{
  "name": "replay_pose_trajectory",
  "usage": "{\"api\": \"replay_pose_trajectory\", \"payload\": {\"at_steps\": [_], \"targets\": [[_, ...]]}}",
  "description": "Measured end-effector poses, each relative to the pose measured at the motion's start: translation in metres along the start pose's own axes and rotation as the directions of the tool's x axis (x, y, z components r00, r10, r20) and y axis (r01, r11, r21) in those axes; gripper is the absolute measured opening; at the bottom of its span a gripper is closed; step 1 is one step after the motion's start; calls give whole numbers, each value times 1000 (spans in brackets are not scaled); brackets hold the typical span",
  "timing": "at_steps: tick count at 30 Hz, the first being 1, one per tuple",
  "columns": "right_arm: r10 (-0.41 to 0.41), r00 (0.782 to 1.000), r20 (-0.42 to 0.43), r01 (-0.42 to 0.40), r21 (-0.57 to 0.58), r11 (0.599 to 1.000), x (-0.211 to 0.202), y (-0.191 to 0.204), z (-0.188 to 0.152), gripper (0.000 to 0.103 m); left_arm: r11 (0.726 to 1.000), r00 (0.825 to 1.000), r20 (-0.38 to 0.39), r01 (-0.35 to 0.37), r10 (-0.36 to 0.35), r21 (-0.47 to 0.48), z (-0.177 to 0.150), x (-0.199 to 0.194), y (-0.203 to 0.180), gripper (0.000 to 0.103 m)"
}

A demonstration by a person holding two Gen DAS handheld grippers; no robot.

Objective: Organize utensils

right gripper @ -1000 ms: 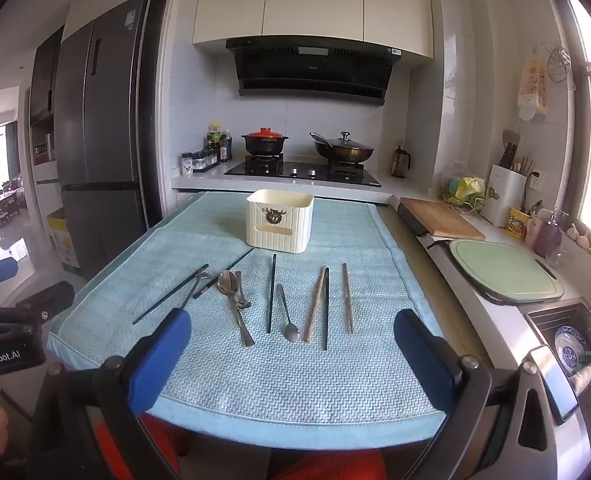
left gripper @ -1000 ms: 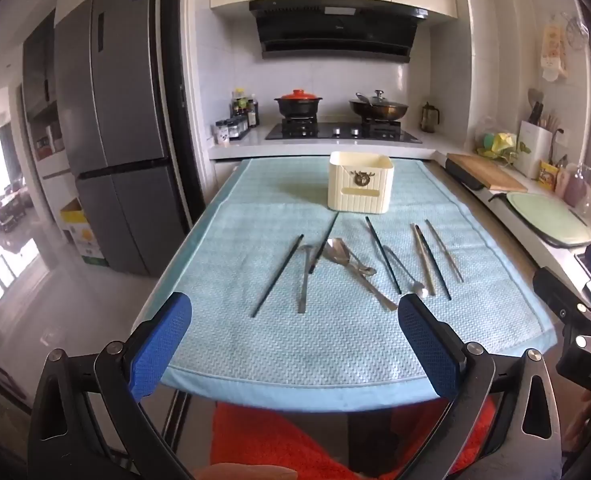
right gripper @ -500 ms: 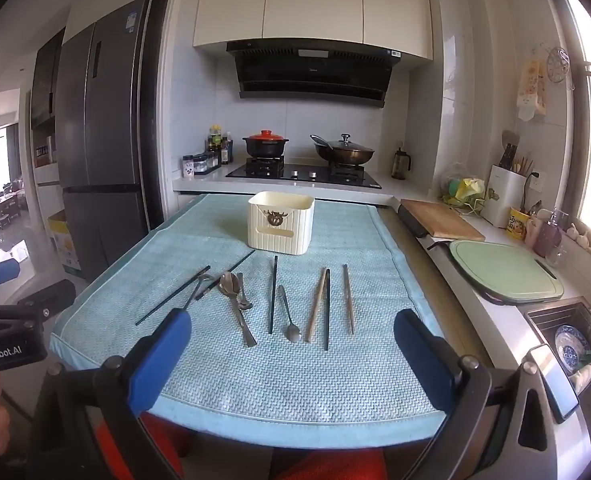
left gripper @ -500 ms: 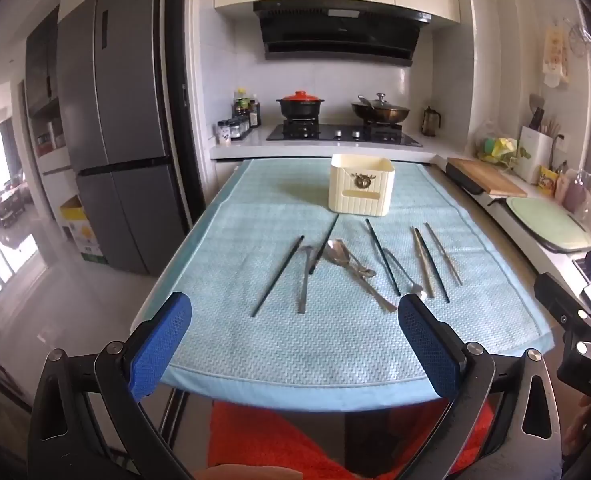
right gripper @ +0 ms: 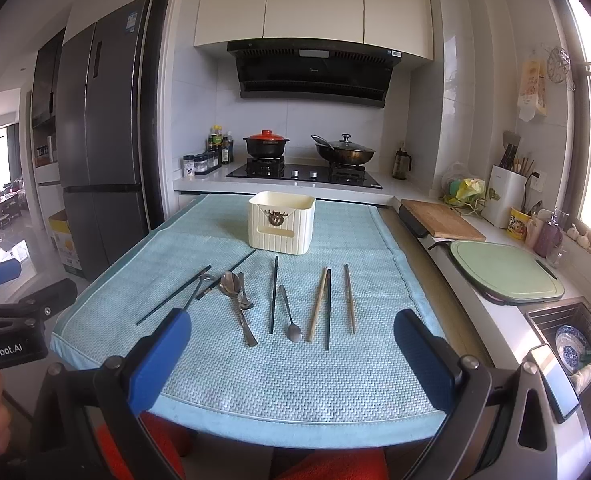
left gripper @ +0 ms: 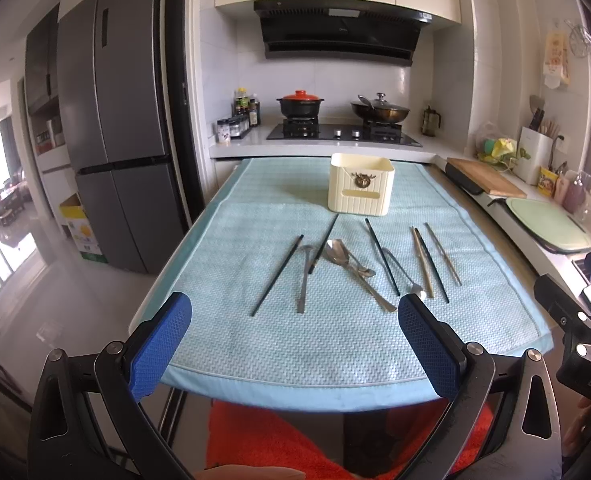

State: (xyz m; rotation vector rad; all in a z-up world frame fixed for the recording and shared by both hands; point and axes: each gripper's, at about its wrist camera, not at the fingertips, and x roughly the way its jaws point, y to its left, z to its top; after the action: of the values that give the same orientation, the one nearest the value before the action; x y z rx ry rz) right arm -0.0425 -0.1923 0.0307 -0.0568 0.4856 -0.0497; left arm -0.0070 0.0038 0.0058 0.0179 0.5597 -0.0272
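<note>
- Your left gripper (left gripper: 295, 340) hangs off the near edge of the blue mat (left gripper: 295, 344), jaws spread wide and holding nothing.
- Farthest left on the mat lies a black chopstick (left gripper: 277, 275), slanted, with a metal spoon (left gripper: 304, 276) just beside it and a second dark chopstick (left gripper: 323, 244) crossing near the spoon's bowl.
- Next come the big spoon (right gripper: 237, 304) and a smaller one overlapping it; you cannot pinch one without nudging the other.
- In the middle, a lone black chopstick (right gripper: 273, 294) and a small spoon (right gripper: 289, 314) lie side by side, close but apart.
- Right of those, a wooden chopstick (right gripper: 318, 305) touches a black one (right gripper: 327, 308); the last wooden chopstick (right gripper: 349, 298) lies alone.
- The cream holder (right gripper: 282, 222) stands upright behind the row, and no utensil can be seen in it.
- Your right gripper (right gripper: 291, 354) is also released and empty, short of the mat.
- Nothing appears sorted yet, so you are at the first approach. Reach for an isolated piece first, come down low over its handle, and close across its width.
</note>
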Motion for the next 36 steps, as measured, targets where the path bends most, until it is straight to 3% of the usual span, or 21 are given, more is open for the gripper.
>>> {"api": "replay_pose_trajectory", "payload": {"at_steps": [36], "targets": [[9, 1000, -12, -9, 4, 1000, 3, -2, -5, 103, 1000, 1000, -6, -1, 1, 1, -3, 3, 1, 103]]}}
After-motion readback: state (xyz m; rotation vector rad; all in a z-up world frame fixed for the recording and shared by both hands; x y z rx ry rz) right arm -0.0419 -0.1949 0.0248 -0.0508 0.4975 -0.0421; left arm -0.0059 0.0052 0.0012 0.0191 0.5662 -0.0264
